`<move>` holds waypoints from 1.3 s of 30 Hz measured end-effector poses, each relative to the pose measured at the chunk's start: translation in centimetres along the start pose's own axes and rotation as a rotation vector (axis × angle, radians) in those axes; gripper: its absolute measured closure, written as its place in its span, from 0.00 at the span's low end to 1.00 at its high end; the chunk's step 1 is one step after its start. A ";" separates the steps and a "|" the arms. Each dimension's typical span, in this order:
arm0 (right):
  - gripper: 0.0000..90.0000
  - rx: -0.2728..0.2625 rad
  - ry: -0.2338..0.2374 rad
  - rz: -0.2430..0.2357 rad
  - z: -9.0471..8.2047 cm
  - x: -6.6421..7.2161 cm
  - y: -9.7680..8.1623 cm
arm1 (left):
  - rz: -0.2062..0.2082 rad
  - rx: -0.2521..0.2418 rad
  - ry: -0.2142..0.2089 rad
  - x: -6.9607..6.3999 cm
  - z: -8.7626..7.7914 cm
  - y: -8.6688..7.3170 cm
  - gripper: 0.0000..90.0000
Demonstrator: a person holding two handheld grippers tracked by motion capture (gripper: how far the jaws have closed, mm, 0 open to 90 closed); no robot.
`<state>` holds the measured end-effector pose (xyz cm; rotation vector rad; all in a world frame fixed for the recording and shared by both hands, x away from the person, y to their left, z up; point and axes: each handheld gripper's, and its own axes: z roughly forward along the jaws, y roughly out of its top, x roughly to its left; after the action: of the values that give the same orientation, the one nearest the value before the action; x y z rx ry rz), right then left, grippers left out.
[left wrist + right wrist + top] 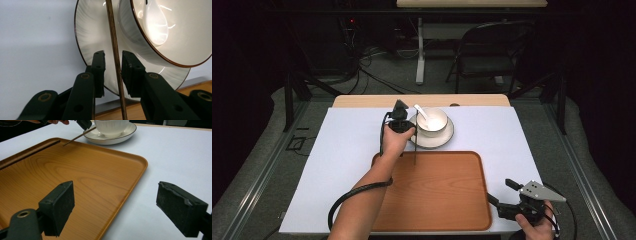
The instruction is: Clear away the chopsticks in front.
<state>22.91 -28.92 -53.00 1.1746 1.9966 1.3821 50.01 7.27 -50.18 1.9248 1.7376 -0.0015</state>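
I have the worktop [337,150] under a pale sheet, with the wooden tray [437,200] nearest me and its floor bare. From that I judge the job is at an early stage: nothing is loaded onto the tray yet.

Beyond the tray's far edge sits the saucer [443,140], with the bowl [434,120] on it and the white spoon [422,114] resting in the bowl.

My left gripper [113,72] is at the saucer's near-left rim. Its fingers [98,67] are narrow, on either side of the thin wooden chopstick [113,45]. The right finger looks to be touching the chopstick, with a slim gap on the left, so I can't call it a firm clamp. The chopstick runs from beside the bowl over the saucer rim, and its near tip hangs over the tray's far edge.

My right gripper [115,205] is parked at the tray's near-right corner with its fingers wide and holding nothing.

Left to do, in my judgement: close on the chopstick and move it.

Hard to make out:
- The chopstick's far end is cut off at the top of the left gripper view.
- I can't tell whether there is a second chopstick.
- The bowl's contents are washed out by glare.
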 end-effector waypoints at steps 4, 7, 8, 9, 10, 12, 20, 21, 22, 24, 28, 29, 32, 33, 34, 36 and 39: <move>0.16 0.002 0.001 0.003 0.0 0.0 0.0 | 0.000 0.006 -0.010 -0.3 0.1 0.1 0.83; 0.16 0.001 0.001 -0.001 0.0 0.0 0.0 | 0.004 0.016 -0.006 -0.5 0.4 0.1 0.85; 0.16 0.001 0.001 0.000 0.0 0.0 0.0 | -0.004 0.022 -0.010 -0.5 0.5 0.1 0.85; 0.16 0.001 0.001 -0.001 0.0 0.0 0.0 | -0.014 0.026 -0.016 -0.4 0.6 0.2 0.86; 0.16 0.000 0.000 0.000 0.0 0.0 0.0 | -0.026 0.032 -0.021 -0.4 0.7 0.3 0.87; 0.16 0.000 0.000 0.001 0.0 0.0 0.0 | -0.052 0.046 -0.025 -0.1 0.9 0.5 0.88; 0.16 -0.001 0.002 0.003 0.0 0.0 0.0 | -0.103 0.068 -0.043 0.4 1.3 0.9 0.94; 0.16 -0.001 0.002 0.003 0.0 0.0 0.0 | -0.103 0.069 -0.036 0.5 1.3 0.9 0.94; 0.16 -0.001 0.002 0.002 0.0 0.0 0.0 | -0.102 0.071 -0.029 0.5 1.2 0.9 0.94; 0.16 -0.001 0.001 0.000 0.0 0.0 0.0 | -0.106 0.064 -0.020 0.5 1.2 0.8 0.94; 0.16 -0.001 0.001 0.000 0.0 0.0 0.0 | -0.119 0.051 -0.015 0.8 0.7 0.8 0.94; 0.16 -0.001 0.001 0.000 0.0 0.0 0.0 | -0.121 0.049 -0.018 1.0 0.5 0.8 0.94; 0.16 0.001 0.001 0.000 0.0 0.0 0.0 | -0.123 0.035 -0.015 1.2 -0.2 0.7 0.94; 0.16 0.000 0.001 0.000 0.0 0.0 0.0 | -0.119 0.031 -0.013 1.3 -0.5 0.7 0.94; 0.16 -0.001 0.000 0.000 0.0 0.0 0.0 | -0.120 0.026 -0.012 1.5 -0.9 0.7 0.94; 0.16 0.000 0.001 0.001 0.0 0.0 0.0 | -0.123 0.018 -0.004 1.7 -1.4 0.7 0.94; 0.16 0.003 0.002 0.006 0.1 0.0 0.0 | -0.129 -0.002 0.008 2.0 -2.6 0.7 0.94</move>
<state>22.97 -28.89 -53.02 1.1822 1.9985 1.3846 50.04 10.07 -48.38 1.8097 1.8637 -0.0386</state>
